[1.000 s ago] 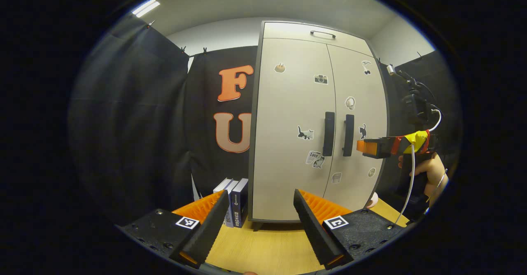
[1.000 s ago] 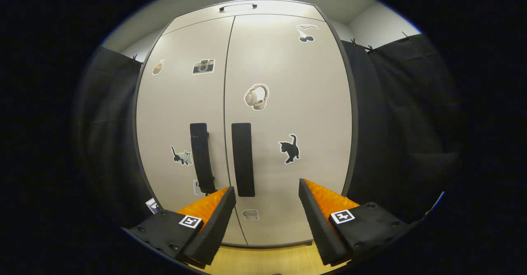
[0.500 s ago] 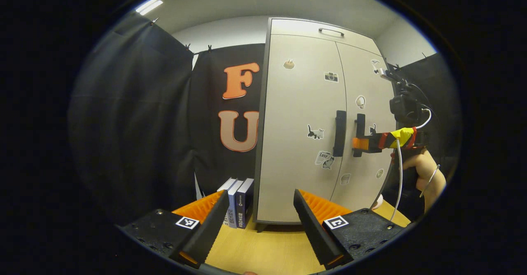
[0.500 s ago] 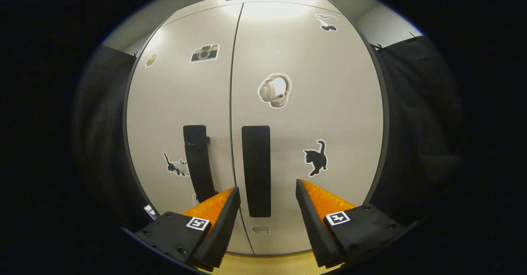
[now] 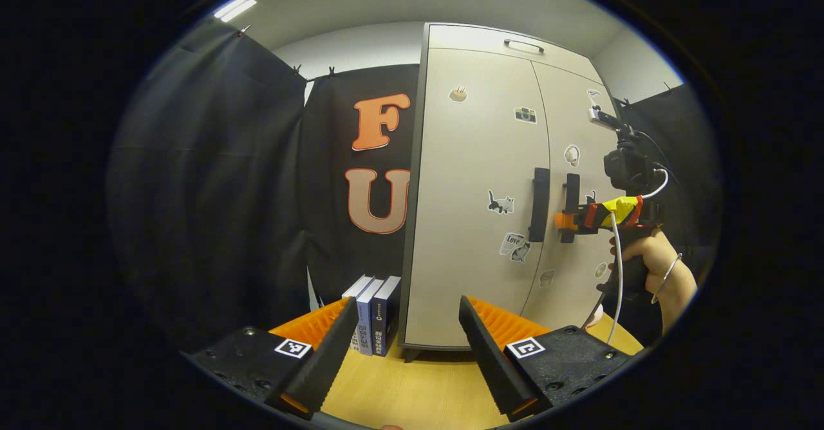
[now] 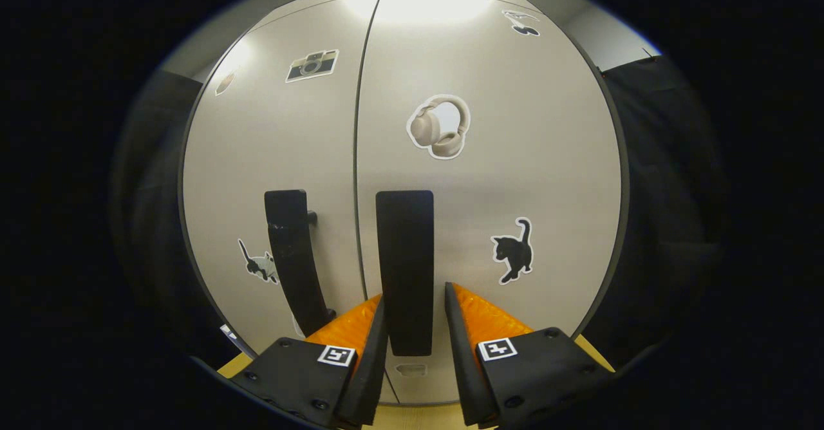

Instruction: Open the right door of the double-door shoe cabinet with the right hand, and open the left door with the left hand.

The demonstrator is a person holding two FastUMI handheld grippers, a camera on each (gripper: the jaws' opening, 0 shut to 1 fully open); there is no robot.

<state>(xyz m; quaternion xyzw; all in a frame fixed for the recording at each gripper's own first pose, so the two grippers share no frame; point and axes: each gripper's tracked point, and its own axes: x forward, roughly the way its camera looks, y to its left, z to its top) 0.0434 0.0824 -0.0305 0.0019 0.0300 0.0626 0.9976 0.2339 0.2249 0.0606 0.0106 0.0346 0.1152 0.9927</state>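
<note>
Two beige doors of the tall shoe cabinet point(image 5: 476, 192) are closed, on a wooden tabletop point(image 5: 412, 388). Right door's black vertical handle point(image 6: 404, 269) sits between the right gripper point(image 6: 414, 317) fingers, narrowed around its lower end; contact unclear. Left door's black handle point(image 6: 291, 256) is at 9 o'clock of it. Left gripper point(image 5: 405, 336) hangs wide open, empty, cabinet at 1 o'clock. Three dark books point(image 5: 373, 311) stand left of the cabinet base.
</note>
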